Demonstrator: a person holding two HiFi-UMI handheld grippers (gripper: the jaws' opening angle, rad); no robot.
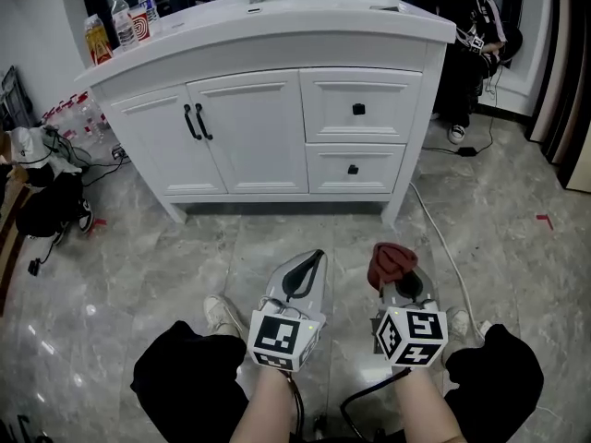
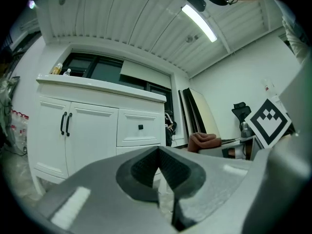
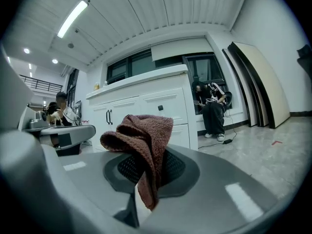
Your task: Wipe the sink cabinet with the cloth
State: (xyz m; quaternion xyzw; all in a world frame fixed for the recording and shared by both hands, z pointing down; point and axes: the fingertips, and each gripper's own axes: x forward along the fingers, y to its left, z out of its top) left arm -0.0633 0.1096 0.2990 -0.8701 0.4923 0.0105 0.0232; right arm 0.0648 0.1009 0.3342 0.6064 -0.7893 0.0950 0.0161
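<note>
The right tool (image 3: 147,173) pinches the reddish cloth (image 3: 141,130), which flops over its tips. The left tool (image 2: 157,156), just beside it, is pressed together and empty. The white sink cabinet (image 1: 259,127) stands ahead of both, well apart.

The head view's top edge crops the sink cabinet (image 1: 249,137); its bottles (image 1: 123,21) are too small to read; my right gripper (image 3: 146,172) hides part of the cloth (image 3: 141,135).

Bare floor (image 1: 277,233) lies open before the sink cabinet (image 1: 249,137); a white cable (image 1: 440,233) trails at right, dark bags (image 1: 42,206) crowd the left.
</note>
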